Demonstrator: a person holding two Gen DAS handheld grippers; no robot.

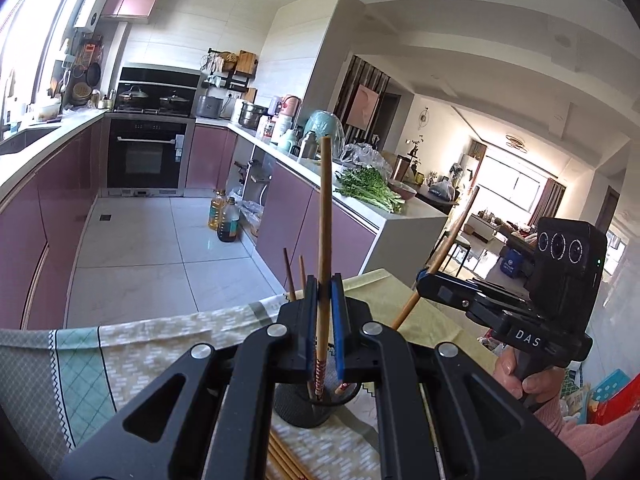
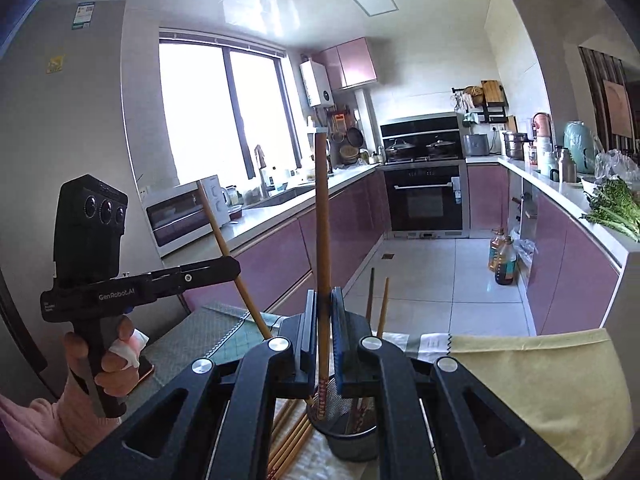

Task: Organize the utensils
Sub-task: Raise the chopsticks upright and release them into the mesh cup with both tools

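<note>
one slim wooden chopstick with a red patterned end is being gripped upright by the closed left gripper, another by the closed right gripper, both above the dark round mesh holder on the cloth-covered desk; lowering each tip into the holder is judged next; smooth loose sticks are lying beside it

chopstick: wood, matt, smooth; patterned red end
holder cup: dark mesh, prob. metal
tablecloth: woven cloth, matt, printed
left gripper: matt blk plastic, blue pads, shiny metal pins
cabinets: glossy pink
floor: glossy tile
</note>
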